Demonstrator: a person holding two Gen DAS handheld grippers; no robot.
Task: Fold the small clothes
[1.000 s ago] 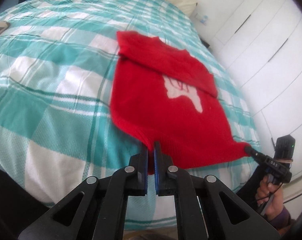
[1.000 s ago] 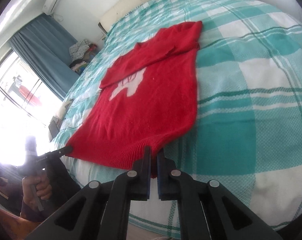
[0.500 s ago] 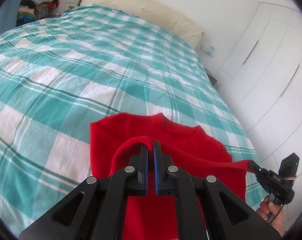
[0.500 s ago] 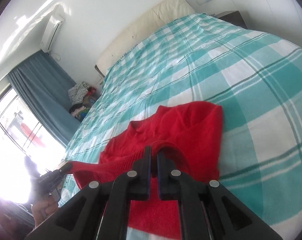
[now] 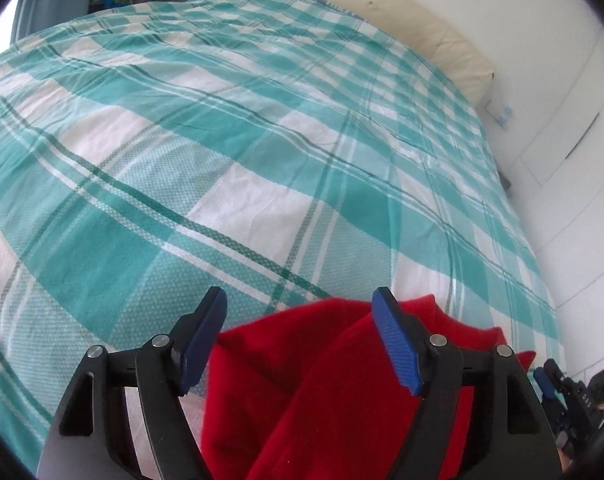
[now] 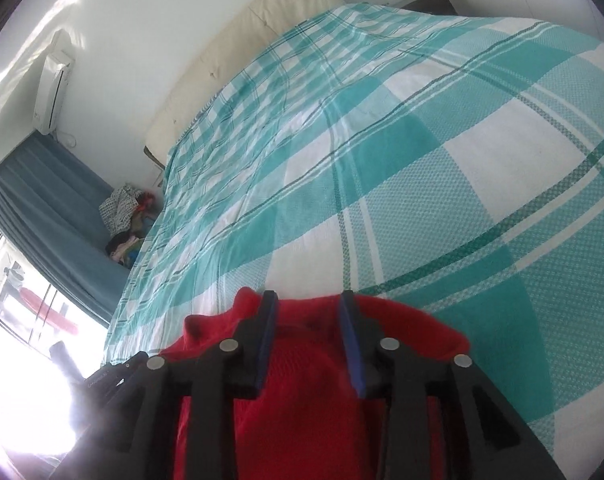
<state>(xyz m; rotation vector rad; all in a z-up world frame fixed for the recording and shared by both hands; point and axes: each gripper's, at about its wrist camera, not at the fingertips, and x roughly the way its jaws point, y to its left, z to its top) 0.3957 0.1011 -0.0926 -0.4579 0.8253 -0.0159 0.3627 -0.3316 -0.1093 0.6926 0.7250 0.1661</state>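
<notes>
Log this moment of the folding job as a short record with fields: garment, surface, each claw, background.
garment: red sweater, bunched in folds at the near edge of the bed
surface: teal and white checked bedspread
left claw: open, jaws spread over the sweater
right claw: open, jaws spread over the sweater
background: cream headboard, blue curtain, pile of clothes beside the bed

red sweater (image 5: 322, 392) cut off at bottom edge, window (image 6: 26, 320) glare-washed, clothes pile (image 6: 124, 220) indistinct
</notes>
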